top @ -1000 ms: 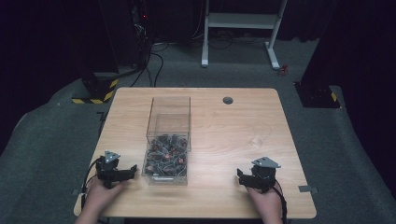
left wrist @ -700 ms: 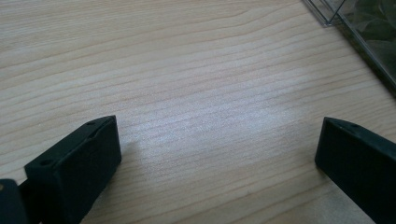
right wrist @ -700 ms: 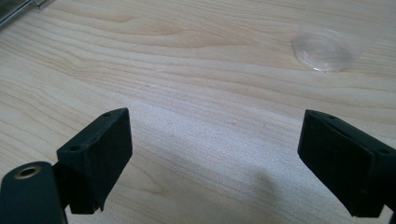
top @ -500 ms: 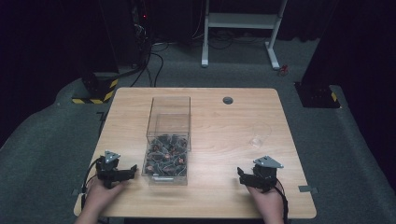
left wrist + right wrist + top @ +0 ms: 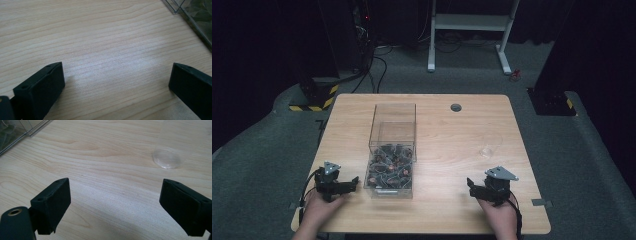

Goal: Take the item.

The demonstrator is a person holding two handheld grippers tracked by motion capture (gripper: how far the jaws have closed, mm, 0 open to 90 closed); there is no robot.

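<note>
**Clerk A:** Item one: clear box (image 5: 393, 150), mid-table, long axis running away from the person, small dark pieces heaped in its near end. Item two: clear cup (image 5: 488, 148), upright on bare wood, right of the box and well apart from it.

**Clerk B:** Grippers?

**Clerk A:** Left gripper (image 5: 352, 182) lies low just beside the box's near left corner, jaws spread wide, nothing between them. Right gripper (image 5: 470, 184) sits near the front edge, jaws likewise wide and empty; the cup stands ahead of it.

**Clerk B:** Step in hand?

**Clerk A:** Judged as the start: nothing grasped. The next move probably calls for one gripper to rise over the box rim and close on a piece.
</note>
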